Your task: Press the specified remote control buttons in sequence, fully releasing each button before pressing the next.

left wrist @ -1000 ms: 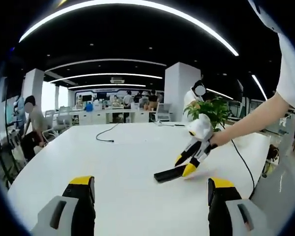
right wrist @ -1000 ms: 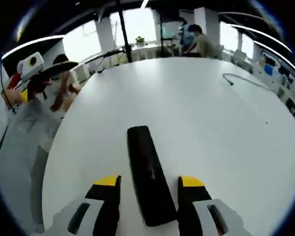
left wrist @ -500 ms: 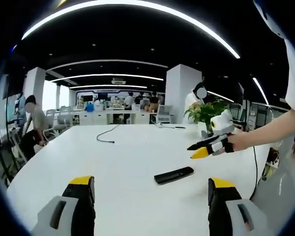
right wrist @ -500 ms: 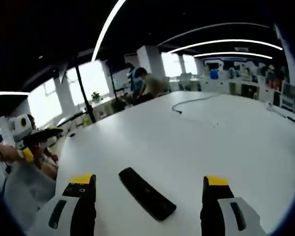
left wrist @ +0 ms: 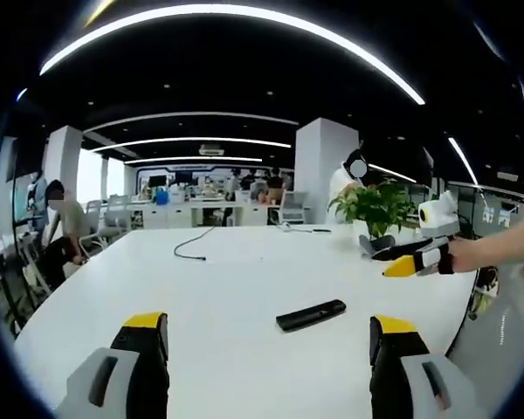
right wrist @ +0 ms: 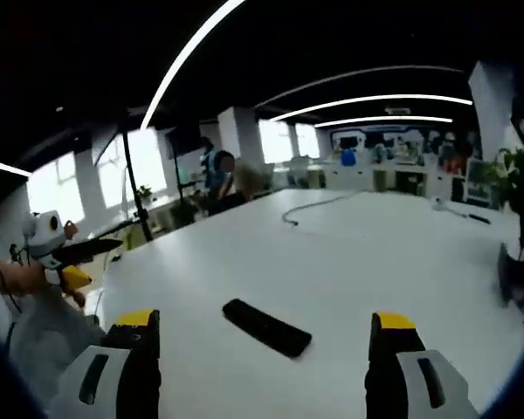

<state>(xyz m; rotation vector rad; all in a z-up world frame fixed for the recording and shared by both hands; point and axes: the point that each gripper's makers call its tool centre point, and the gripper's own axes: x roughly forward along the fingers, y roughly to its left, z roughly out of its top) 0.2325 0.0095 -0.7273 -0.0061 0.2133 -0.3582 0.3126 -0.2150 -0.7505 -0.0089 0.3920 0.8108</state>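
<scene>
A black remote control [left wrist: 310, 315] lies flat on the white table [left wrist: 227, 279], with nothing touching it. My left gripper [left wrist: 269, 324] hovers low over the table's near side, its yellow-tipped jaws wide open, and the remote sits just beyond them, a little right of centre. In the right gripper view the remote [right wrist: 266, 327] lies ahead of my right gripper [right wrist: 265, 320], whose jaws stand wide open and raised above the table. The right gripper [left wrist: 382, 260] also hangs in the air at the right, held by a hand. The left gripper [right wrist: 87, 262] appears at the left edge.
A black cable [left wrist: 192, 249] trails across the table's far part. A potted plant [left wrist: 375, 205] stands near the far right edge. Beyond the table are white columns, desks and chairs, with several people; one person [left wrist: 61, 218] sits at the left.
My right gripper has lifted off the remote, drawn back and up, and opened its jaws wider. The remote stays flat on the table. The left gripper has barely moved.
</scene>
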